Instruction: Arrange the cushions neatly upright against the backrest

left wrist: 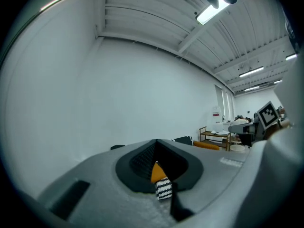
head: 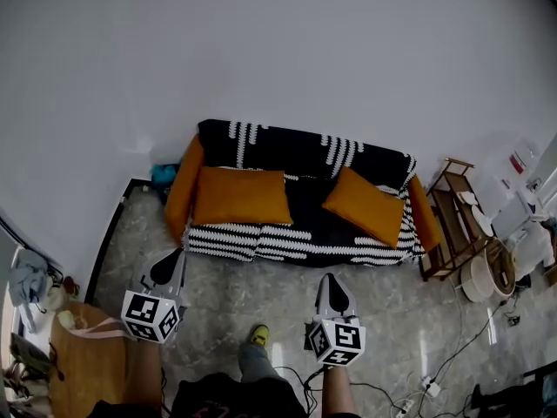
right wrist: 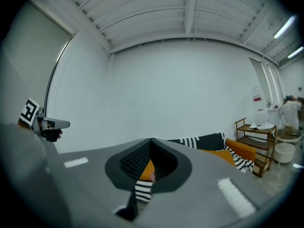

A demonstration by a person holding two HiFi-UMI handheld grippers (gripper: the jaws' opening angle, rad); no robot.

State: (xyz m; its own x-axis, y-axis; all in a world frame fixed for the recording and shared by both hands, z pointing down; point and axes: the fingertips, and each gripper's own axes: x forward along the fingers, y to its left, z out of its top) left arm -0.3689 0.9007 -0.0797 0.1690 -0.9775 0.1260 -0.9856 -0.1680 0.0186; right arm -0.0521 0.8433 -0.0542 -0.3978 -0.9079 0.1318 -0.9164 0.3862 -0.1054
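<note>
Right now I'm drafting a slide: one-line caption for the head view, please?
Both shut, the left gripper and right gripper face a striped sofa holding one straight cushion and one skewed cushion.

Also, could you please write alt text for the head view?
A black-and-white patterned sofa against a white wall holds an orange left cushion and an orange right cushion. In the foreground, the left gripper and right gripper, both shut, point toward it.

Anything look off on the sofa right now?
Yes. The right orange cushion sits skewed, turned at an angle to the backrest, while the left orange cushion lies square to it. Both seem to lie on the seat rather than stand upright against the backrest.
</note>
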